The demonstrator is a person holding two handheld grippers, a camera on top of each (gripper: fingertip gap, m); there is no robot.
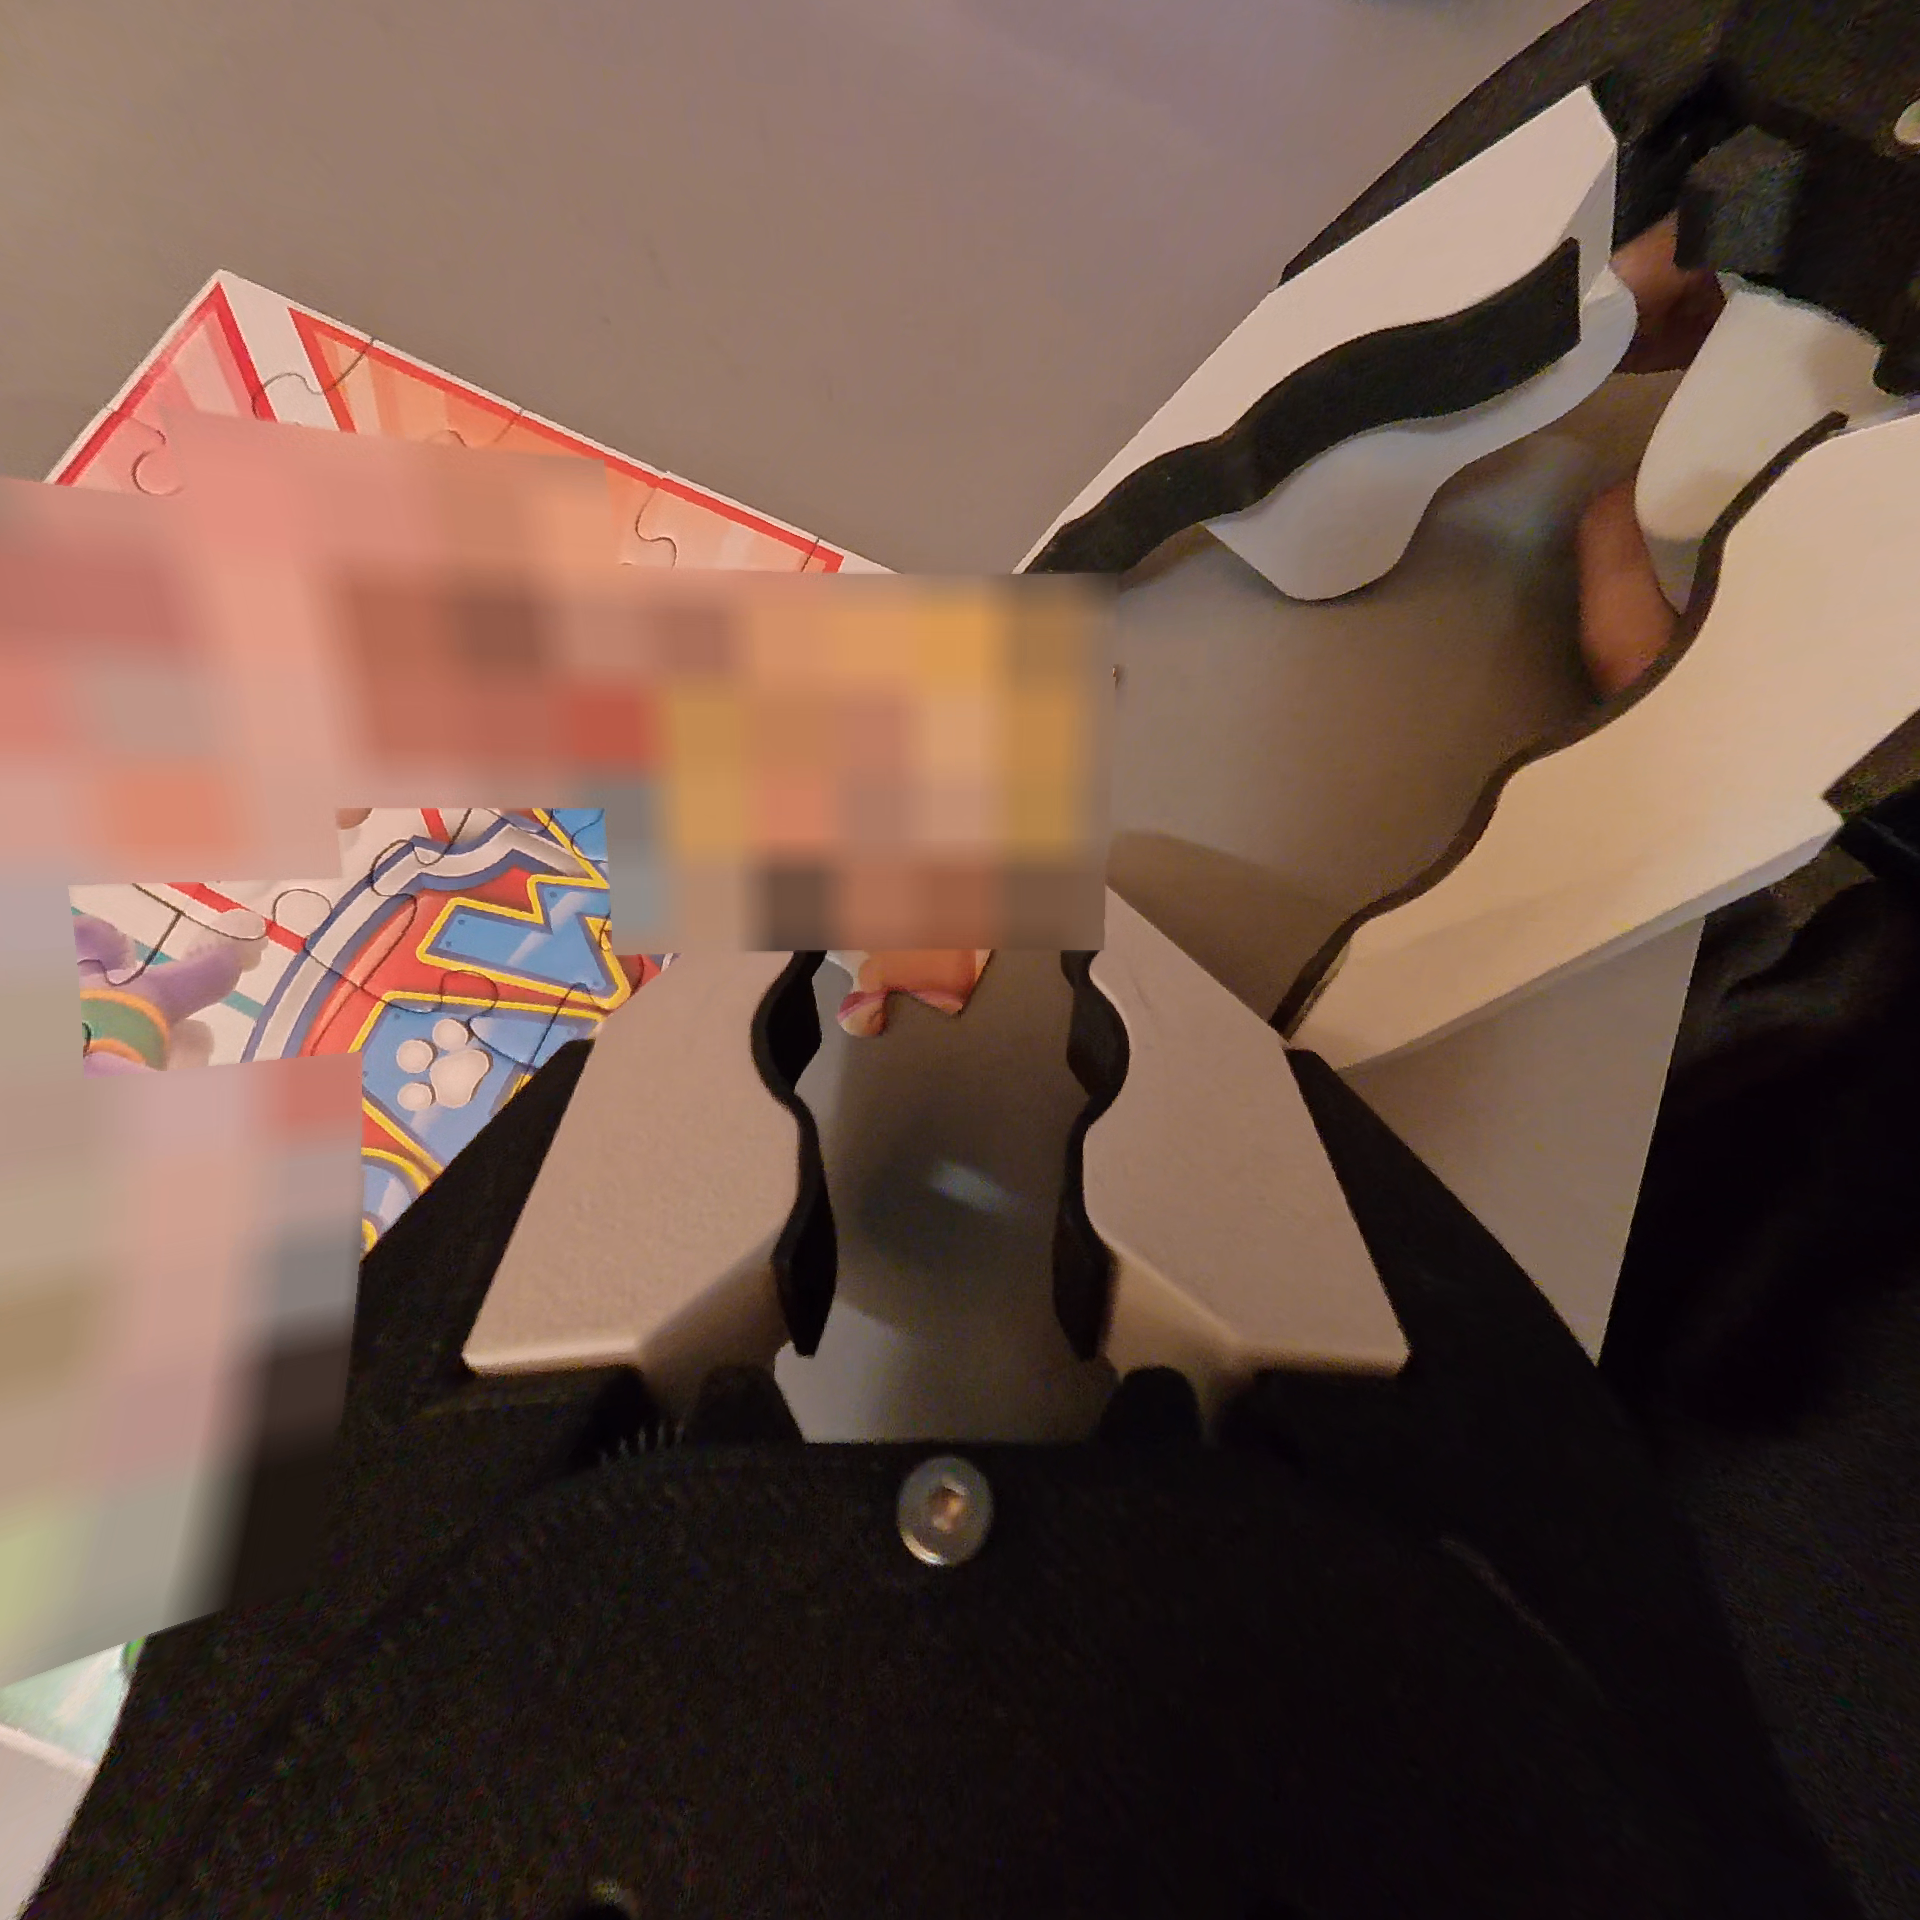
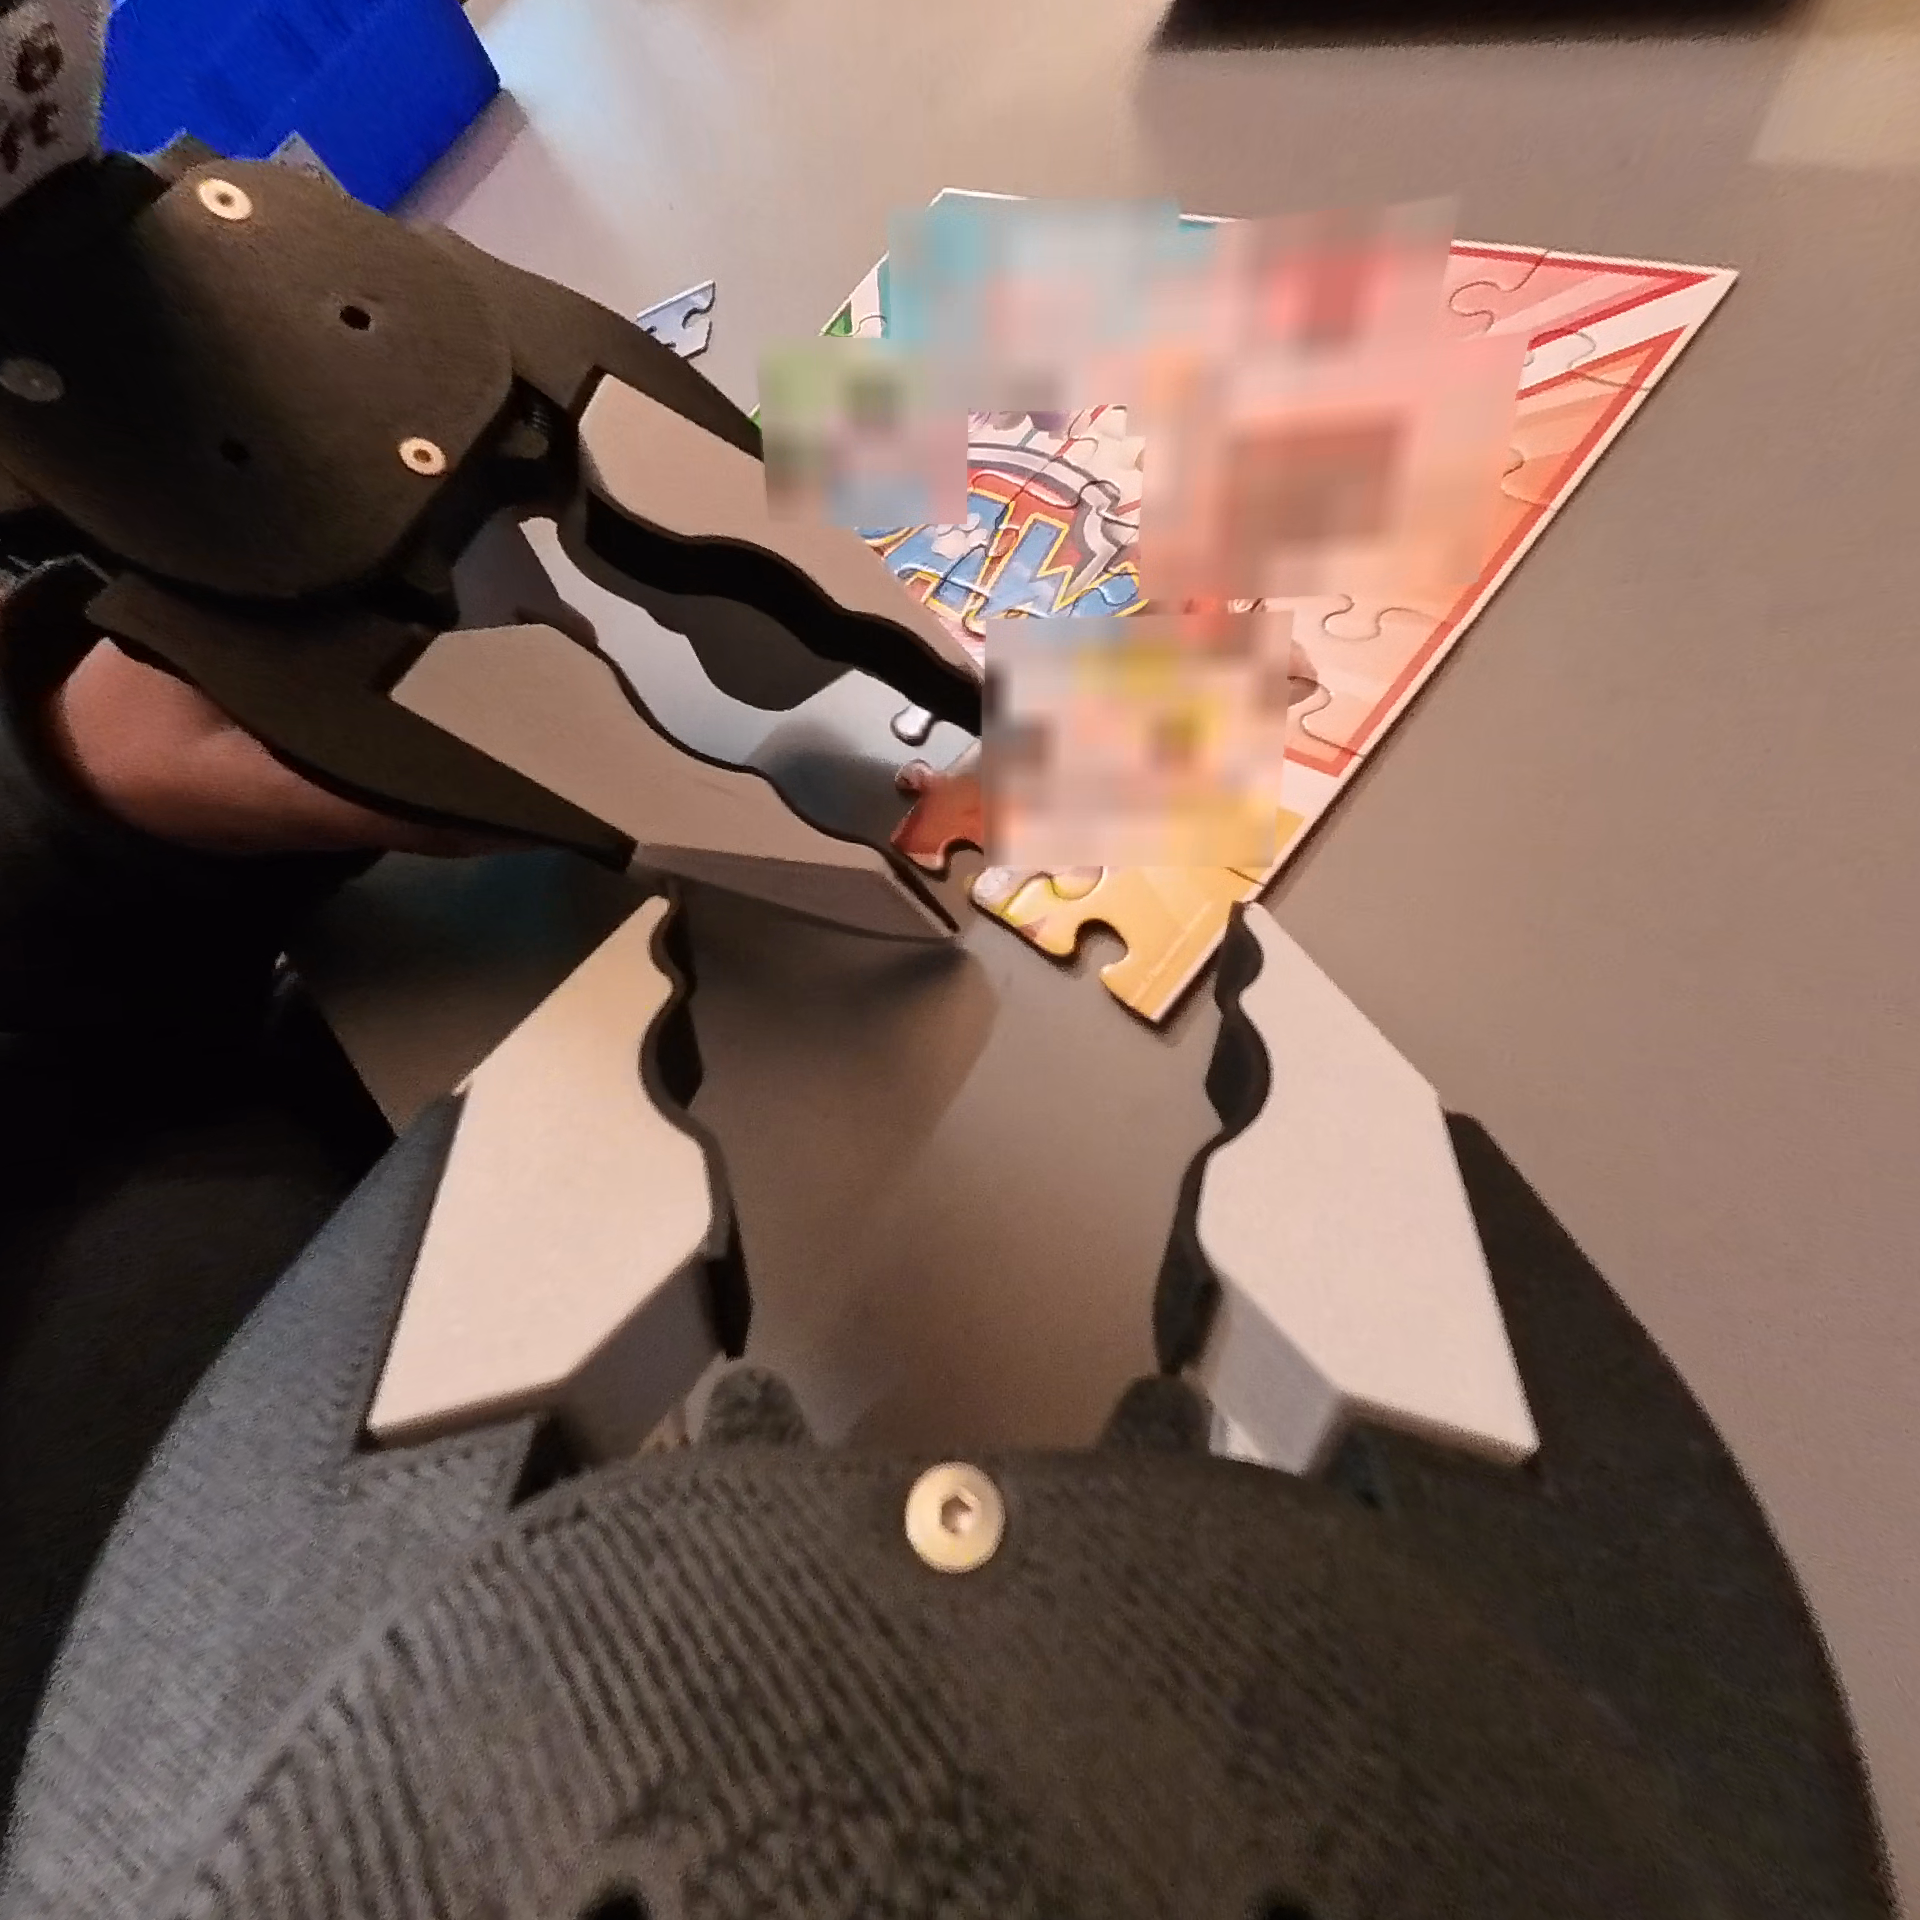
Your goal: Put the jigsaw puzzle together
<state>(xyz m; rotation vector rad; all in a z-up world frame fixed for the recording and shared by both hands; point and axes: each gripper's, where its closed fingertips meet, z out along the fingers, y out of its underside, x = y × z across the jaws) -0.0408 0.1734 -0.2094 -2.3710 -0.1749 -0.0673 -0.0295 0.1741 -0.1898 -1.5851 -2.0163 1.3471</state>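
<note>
both tools gape: left tool [image 2: 951, 790] seemingly just short of a loose orange piece [image 2: 940, 821], right tool [image 2: 956, 935] near the puzzle [image 2: 1174, 935] corner on the desk [image 2: 1610, 831].

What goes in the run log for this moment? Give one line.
left gripper: open, tips at orange puzzle piece | right gripper: open, empty, above table | puzzle: nearly complete

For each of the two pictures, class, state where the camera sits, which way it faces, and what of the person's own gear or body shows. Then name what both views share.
Left wrist view: sits on the left gripper, facing along its open fingers, low over the grey table toward the jigsaw puzzle; the right gripper looms at upper right.
Right wrist view: sits on the right gripper, looking down at the puzzle's near corner; the left gripper and a hand show on the left.
Shared: the puzzle, the table, both grippers.
</note>
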